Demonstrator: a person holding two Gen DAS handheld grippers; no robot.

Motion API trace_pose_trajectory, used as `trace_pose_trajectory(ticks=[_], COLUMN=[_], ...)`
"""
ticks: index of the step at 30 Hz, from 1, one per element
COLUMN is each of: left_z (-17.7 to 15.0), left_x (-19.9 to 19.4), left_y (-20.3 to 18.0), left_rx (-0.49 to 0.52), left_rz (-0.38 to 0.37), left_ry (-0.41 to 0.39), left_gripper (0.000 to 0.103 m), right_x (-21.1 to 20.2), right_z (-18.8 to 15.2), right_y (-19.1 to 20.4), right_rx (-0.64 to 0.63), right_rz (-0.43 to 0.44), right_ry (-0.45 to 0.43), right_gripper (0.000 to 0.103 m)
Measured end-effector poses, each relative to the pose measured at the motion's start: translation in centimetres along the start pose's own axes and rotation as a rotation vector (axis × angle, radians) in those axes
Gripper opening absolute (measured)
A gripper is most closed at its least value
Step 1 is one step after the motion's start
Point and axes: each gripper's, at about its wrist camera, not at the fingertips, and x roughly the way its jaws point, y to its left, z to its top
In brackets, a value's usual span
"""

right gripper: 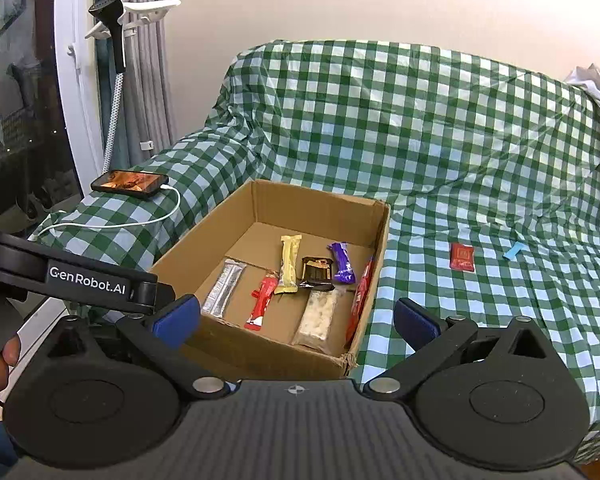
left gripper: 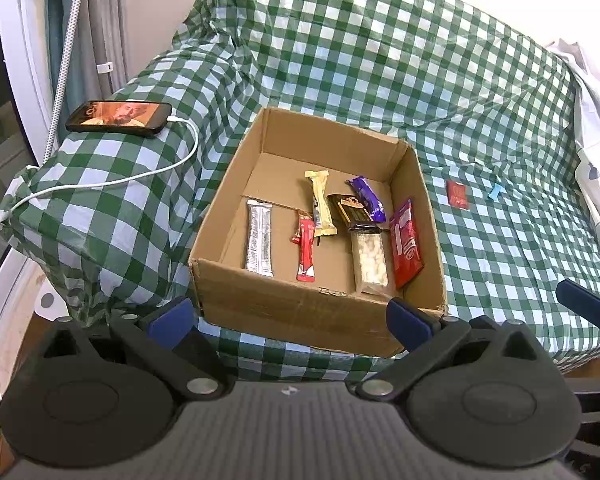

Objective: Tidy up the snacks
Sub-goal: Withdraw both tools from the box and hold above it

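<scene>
An open cardboard box (left gripper: 320, 308) (right gripper: 268, 354) sits on the green checked sofa cover. Inside lie several snacks: a silver bar (left gripper: 259, 238), a red stick (left gripper: 306, 250), a yellow bar (left gripper: 322, 204), a dark brown packet (left gripper: 350, 208), a purple wrapper (left gripper: 367, 198), a clear pack of white pieces (left gripper: 369, 258) and a red packet (left gripper: 406, 242) leaning on the right wall. A small red sachet (left gripper: 458, 195) (right gripper: 462, 257) and a blue piece (left gripper: 495, 191) (right gripper: 514, 250) lie on the cover right of the box. My left gripper (left gripper: 290, 316) and right gripper (right gripper: 296, 320) hover before the box's near wall, both open and empty.
A phone (left gripper: 118, 118) (right gripper: 130, 182) with a lit screen and a white cable (left gripper: 140, 176) rests on the sofa's left armrest. A garment steamer (right gripper: 116, 32) and curtains stand at the far left. White cloth (left gripper: 592, 92) lies at the sofa's right end.
</scene>
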Motion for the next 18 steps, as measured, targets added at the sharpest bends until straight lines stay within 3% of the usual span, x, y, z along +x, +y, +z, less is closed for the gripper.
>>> trace_pose_trajectory(ticks=[18], left_z=[-0.08], left_x=[-0.49], left_y=[-0.16], left_rx=[0.003], left_rz=[0.001], left_ry=[-0.005], left_gripper=[0.103], right_x=[-0.60], right_z=[-0.29], right_y=[-0.08], right_rx=[-0.005], right_rz=[0.005], right_ry=[-0.010], right_gripper=[0.102])
